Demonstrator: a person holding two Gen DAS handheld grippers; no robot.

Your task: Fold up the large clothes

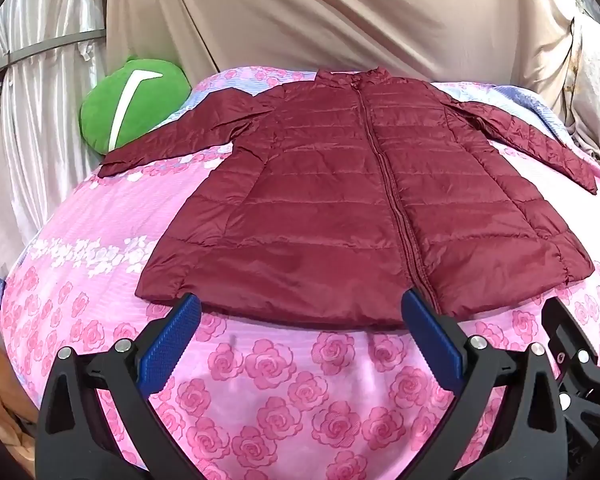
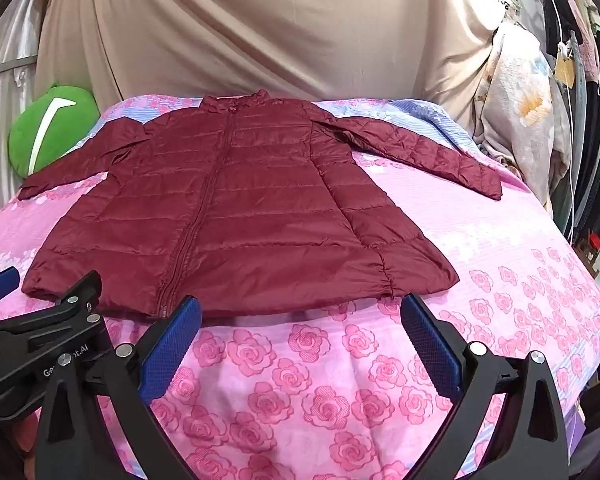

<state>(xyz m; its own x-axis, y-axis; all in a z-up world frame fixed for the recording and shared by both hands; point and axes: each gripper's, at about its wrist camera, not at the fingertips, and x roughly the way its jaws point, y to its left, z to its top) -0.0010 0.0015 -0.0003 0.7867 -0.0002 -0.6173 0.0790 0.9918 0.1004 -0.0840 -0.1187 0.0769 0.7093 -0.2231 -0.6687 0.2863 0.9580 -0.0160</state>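
lying flat, jacket (image 1: pixel 340 208) on bedsheet (image 1: pixel 280 392); green cushion (image 1: pixel 134 104) nr sleeve, maybe touching.

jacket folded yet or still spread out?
Spread, unfolded. The jacket lies flat on the bedspread, zipped, both sleeves out to the sides, hem straight.

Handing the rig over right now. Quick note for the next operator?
Left gripper: jaws open, empty, just short of the jacket hem.
Right gripper: jaws open, empty, same.
Maroon jacket: flat on the pink bedspread, zipped, front up, both sleeves spread out, collar at the far end.
Done: jacket laid out; no fold yet.
Left: sleeves in, then fold the body.
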